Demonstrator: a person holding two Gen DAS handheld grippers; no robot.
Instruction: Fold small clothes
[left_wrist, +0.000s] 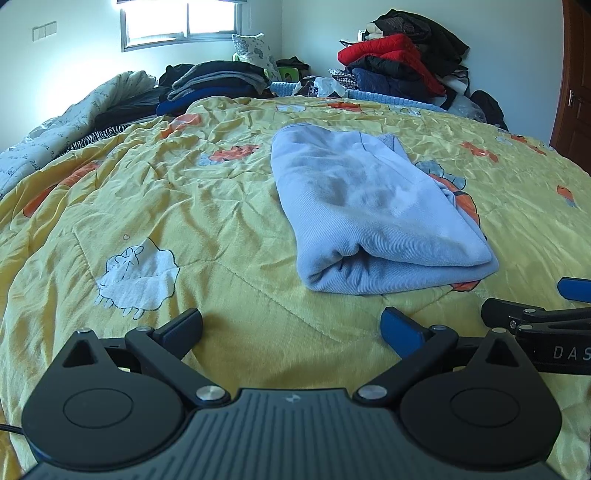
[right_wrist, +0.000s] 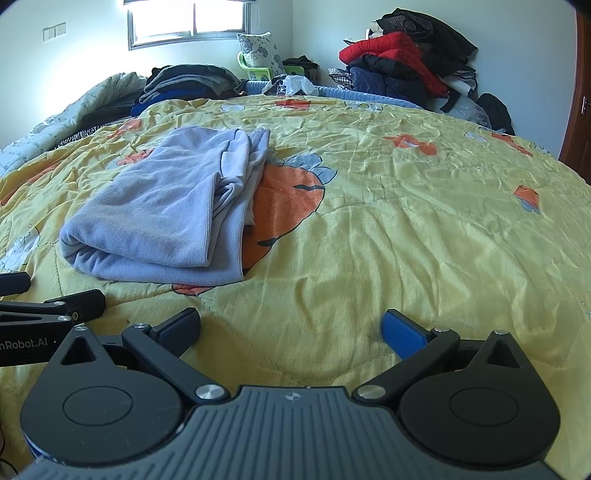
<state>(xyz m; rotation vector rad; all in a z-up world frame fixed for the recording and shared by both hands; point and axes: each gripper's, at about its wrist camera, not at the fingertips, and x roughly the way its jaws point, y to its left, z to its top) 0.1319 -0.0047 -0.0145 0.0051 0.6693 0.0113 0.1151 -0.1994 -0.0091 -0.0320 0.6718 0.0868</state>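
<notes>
A light blue garment (left_wrist: 373, 210) lies folded into a thick rectangle on the yellow quilt (left_wrist: 184, 206). It also shows in the right wrist view (right_wrist: 159, 214), ahead and to the left. My left gripper (left_wrist: 291, 328) is open and empty, low over the quilt, just short of the garment's near folded edge. My right gripper (right_wrist: 291, 328) is open and empty, over bare quilt to the right of the garment. Each gripper's side shows in the other's view: the right one (left_wrist: 546, 321) and the left one (right_wrist: 48, 306).
Folded dark clothes (left_wrist: 218, 85) are stacked at the far left of the bed beside a pale crumpled duvet (left_wrist: 74, 118). A heap of red and dark jackets (left_wrist: 402, 62) sits at the far right corner. A wooden door (left_wrist: 574, 92) stands at the right.
</notes>
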